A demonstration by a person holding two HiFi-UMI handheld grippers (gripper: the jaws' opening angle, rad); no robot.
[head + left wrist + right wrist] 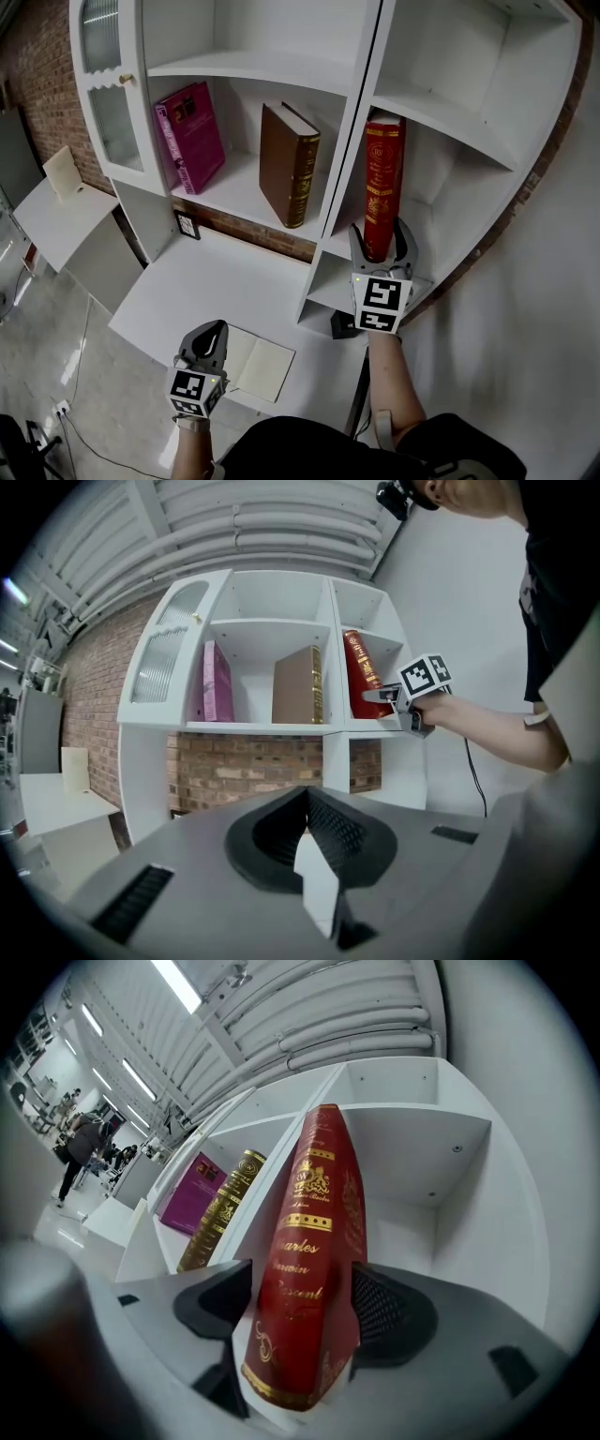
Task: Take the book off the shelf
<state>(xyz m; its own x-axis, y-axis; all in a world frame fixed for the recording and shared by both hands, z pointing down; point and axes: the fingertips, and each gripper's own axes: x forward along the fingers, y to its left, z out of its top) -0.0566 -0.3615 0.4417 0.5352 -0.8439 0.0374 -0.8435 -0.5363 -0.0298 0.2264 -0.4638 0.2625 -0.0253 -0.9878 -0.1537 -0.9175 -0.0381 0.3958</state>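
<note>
Where the red book (383, 183) stands: upright in the right compartment of the white shelf unit (441, 112), spine outward.
Right gripper (382, 246): jaws spread wide on either side of the book's lower spine, not clamped.
Neighbours: brown book (286, 164) and pink book (190, 136) in the middle compartment.
Left gripper (211, 336): jaws together, empty, near an open notebook (255, 366) on the desk (216, 281).

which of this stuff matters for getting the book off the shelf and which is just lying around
Job: red book, between the open jaws of the right gripper; shelf unit.
Lying about: pink book; brown book; open notebook on the desk; left gripper, shut.
</note>
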